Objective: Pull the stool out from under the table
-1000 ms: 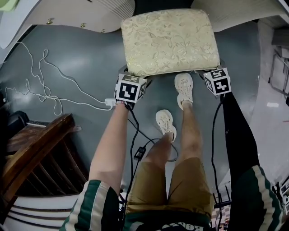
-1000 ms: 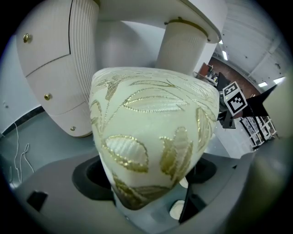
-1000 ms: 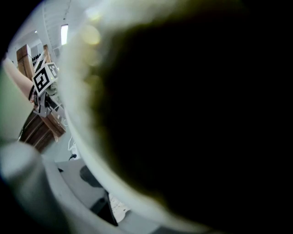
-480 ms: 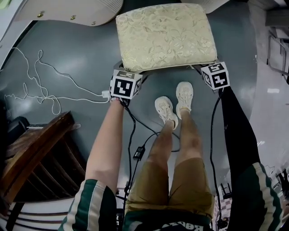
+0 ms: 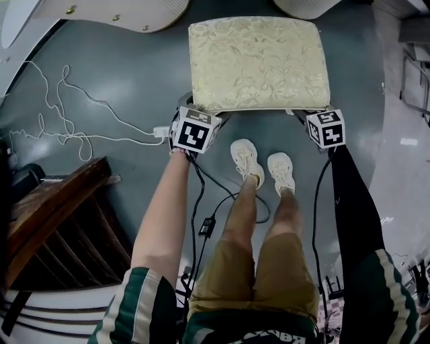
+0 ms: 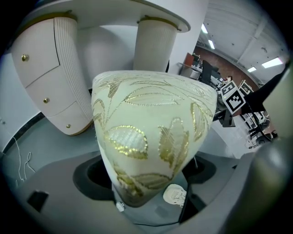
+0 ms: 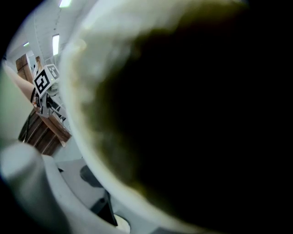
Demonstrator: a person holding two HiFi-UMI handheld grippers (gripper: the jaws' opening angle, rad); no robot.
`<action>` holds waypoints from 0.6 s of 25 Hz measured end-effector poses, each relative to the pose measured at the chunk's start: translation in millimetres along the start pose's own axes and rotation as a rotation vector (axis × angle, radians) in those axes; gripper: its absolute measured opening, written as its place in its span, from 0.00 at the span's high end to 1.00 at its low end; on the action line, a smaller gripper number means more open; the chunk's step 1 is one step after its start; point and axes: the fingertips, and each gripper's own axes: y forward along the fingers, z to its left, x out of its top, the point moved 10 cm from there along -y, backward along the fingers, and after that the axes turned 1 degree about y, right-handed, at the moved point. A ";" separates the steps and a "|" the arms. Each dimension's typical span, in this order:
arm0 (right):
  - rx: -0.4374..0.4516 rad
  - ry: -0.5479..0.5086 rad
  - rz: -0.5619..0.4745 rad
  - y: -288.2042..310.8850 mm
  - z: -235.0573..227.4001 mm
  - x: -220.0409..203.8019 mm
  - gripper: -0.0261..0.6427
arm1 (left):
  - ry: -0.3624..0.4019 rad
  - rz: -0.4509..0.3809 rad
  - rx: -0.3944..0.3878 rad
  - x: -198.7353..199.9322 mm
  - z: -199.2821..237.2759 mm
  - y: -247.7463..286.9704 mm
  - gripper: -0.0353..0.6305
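I see the stool [image 5: 259, 64] standing on the gray floor [image 5: 121, 74], out in the open. Its soft top is cream with gold leaves. The cream table base [image 5: 114, 13] is at the top of the head view, and the stool stands near it but not under it. My left gripper [image 5: 196, 119] is at the stool's near left corner. In the left gripper view that corner fills the middle, and the jaws pinch it from both sides. My right gripper [image 5: 324, 124] is at the near right corner. Its own view is almost all dark cushion, pressed up close, so it is holding on too. The person's two pale shoes [image 5: 262, 164] stand just behind the stool, between the grippers. A thin white cord [image 5: 64, 111] lies curled on the floor to the left.
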 end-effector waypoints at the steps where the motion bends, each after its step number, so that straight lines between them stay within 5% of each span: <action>1: 0.007 0.002 0.004 1.1 -0.2 0.1 0.32 | -0.003 0.008 0.001 0.7 0.2 -0.5 0.27; 9: -0.008 -0.032 0.009 -2.3 -6.0 5.4 0.32 | -0.024 -0.019 0.002 -2.2 -3.7 5.2 0.27; 15: -0.092 -0.028 -0.087 12.3 1.3 -5.5 0.32 | 0.066 -0.121 0.012 -11.8 11.4 26.1 0.27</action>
